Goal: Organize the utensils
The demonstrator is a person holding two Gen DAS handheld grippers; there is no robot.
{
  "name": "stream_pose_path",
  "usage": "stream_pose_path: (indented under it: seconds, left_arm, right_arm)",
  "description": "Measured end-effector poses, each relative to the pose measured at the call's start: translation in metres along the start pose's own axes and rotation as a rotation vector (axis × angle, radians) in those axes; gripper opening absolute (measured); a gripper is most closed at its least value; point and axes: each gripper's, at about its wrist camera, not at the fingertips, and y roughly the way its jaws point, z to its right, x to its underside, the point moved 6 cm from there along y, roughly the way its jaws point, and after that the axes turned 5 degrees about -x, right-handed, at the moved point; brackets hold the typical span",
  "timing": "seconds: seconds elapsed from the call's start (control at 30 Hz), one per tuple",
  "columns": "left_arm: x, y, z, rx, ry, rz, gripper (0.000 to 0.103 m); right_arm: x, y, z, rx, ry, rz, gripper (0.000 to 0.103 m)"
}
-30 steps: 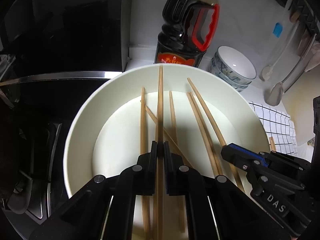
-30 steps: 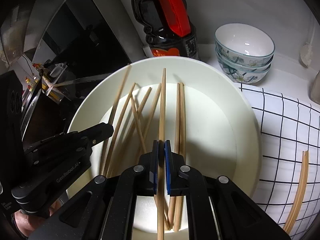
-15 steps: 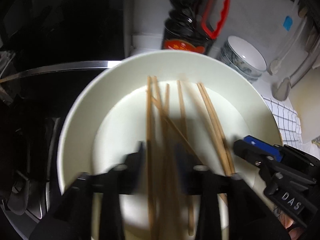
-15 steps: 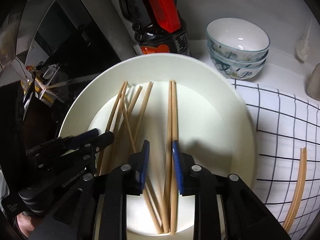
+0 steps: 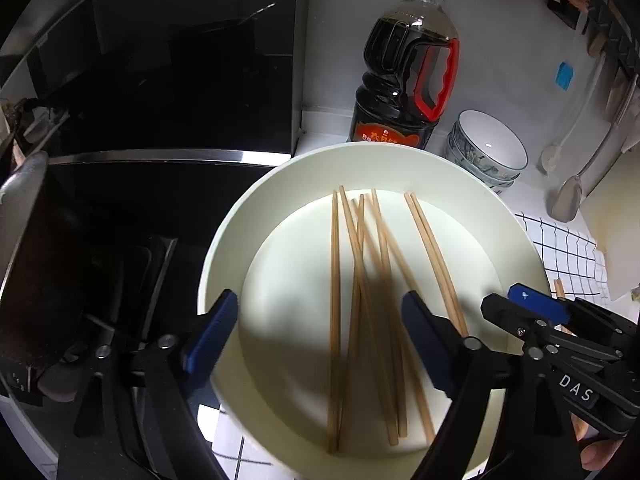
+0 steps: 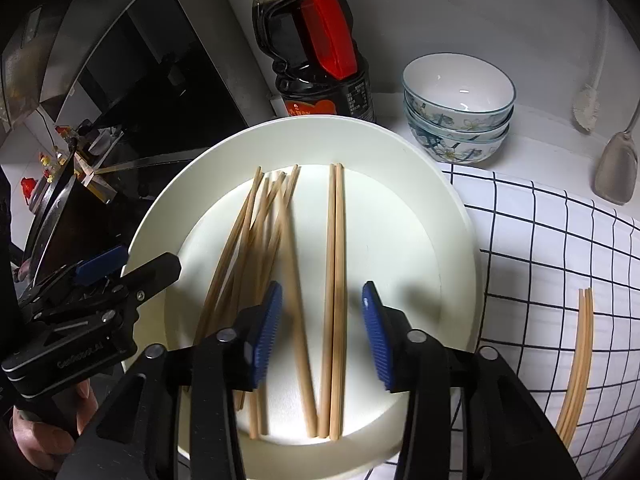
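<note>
Chopsticks of pale wood scattered loose across a round white plate, with one neat pair lying parallel just right of the tangle. Above the plate, left gripper spread wide and empty, right gripper likewise parted and holding nothing, straddling the neat pair. Beyond the plate, a dark soy sauce bottle with red handle and stacked floral bowls; right of it, two more chopsticks on a black-checked white cloth.

Chopsticks lie in the plate; bottle and stacked bowls stand behind it, another pair, seemingly chopsticks, on the cloth to its right.
</note>
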Motion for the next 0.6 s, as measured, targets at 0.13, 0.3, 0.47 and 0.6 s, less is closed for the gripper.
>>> stream_pose_path:
  seconds: [0.13, 0.3, 0.47, 0.6]
  left_arm:
    - [0.004, -0.008, 0.000, -0.009, -0.001, 0.006, 0.086]
    - [0.008, -0.020, 0.001, -0.032, 0.003, 0.023, 0.089]
    - [0.010, -0.030, 0.003, -0.038, -0.001, 0.037, 0.091]
    - [0.012, -0.036, 0.005, -0.037, 0.000, 0.042, 0.092]
  right_arm:
    - [0.003, -0.008, -0.001, 0.014, -0.017, 0.009, 0.043]
    - [0.005, -0.018, 0.000, 0.011, -0.019, 0.024, 0.046]
    - [0.008, -0.028, 0.000, 0.006, -0.022, 0.036, 0.048]
    - [0.011, -0.034, -0.002, -0.001, -0.025, 0.041, 0.049]
